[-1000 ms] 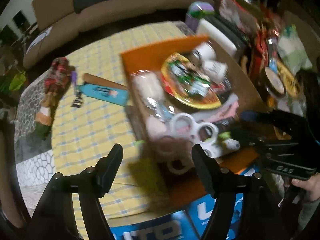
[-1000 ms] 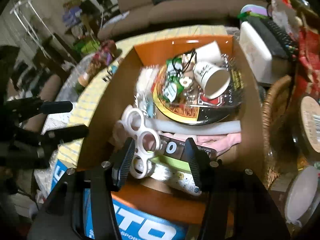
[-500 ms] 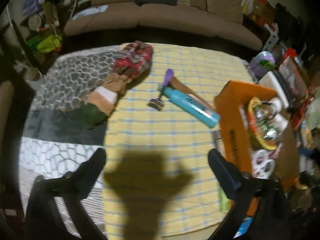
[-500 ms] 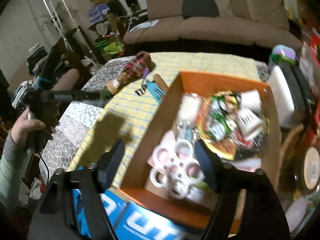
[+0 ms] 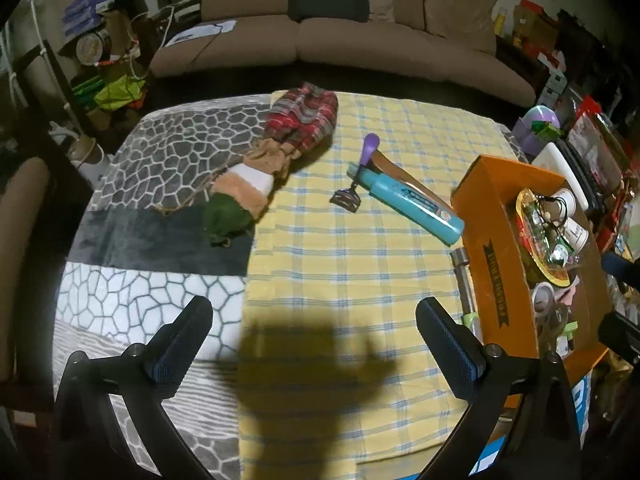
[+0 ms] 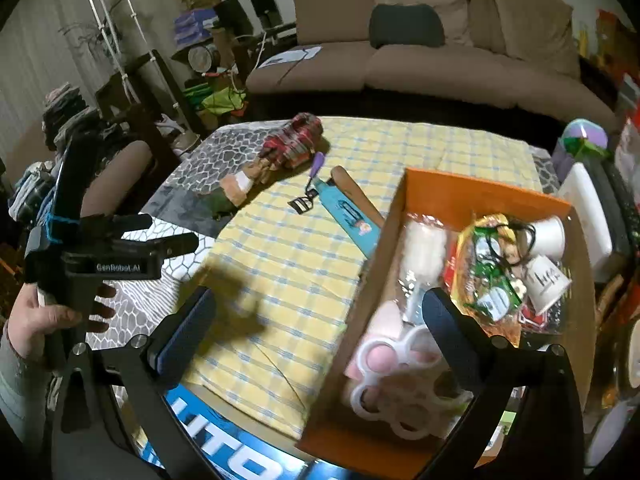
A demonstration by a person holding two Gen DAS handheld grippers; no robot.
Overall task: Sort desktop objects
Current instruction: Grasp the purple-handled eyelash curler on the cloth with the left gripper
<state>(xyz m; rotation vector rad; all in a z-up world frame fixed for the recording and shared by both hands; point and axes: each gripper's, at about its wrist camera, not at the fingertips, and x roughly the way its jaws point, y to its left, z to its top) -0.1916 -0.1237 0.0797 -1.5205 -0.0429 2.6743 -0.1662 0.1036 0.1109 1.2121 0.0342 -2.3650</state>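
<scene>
**Both claws leave the box empty-handed**

In the orange cardboard box [image 6: 472, 196] at the right side of the worktop lie the sorted things: a white ring-shaped plastic piece [image 6: 384, 384] at the near end, a pink cloth [image 6: 386, 320] under it, a clear packet [image 6: 424, 248], a round yellow-rimmed plate of small items [image 6: 492, 276] and two paper cups [image 6: 548, 236] at the far end. A second ago both claws hung close over this box, the right one narrowed above the ring piece. Now the right claw [image 6: 320, 324] has pulled up and back; its jaws are opening and nothing sits between them, the ring piece lying loose below. That suggests the piece has just been dropped off.

The left claw [image 5: 312, 344] has swung away from the box to the open yellow checked cloth [image 5: 360, 248], fingers spread wide and empty, casting a shadow beneath. In the right wrist view a hand [image 6: 52, 312] grips its handle at the left.

Unsorted things remain out on the cloth: a teal tube [image 5: 412, 206], a purple-handled eyelash curler [image 5: 354, 178] touching its far end, a wooden stick [image 5: 400, 172] behind it, and a rolled bundle of red plaid and tan fabric [image 5: 280, 148] straddling the patterned grey blanket [image 5: 160, 160]. A metal cylinder [image 5: 464, 280] lies against the box wall. The left claw looks best placed for the next pick, likely the tube or curler.
</scene>
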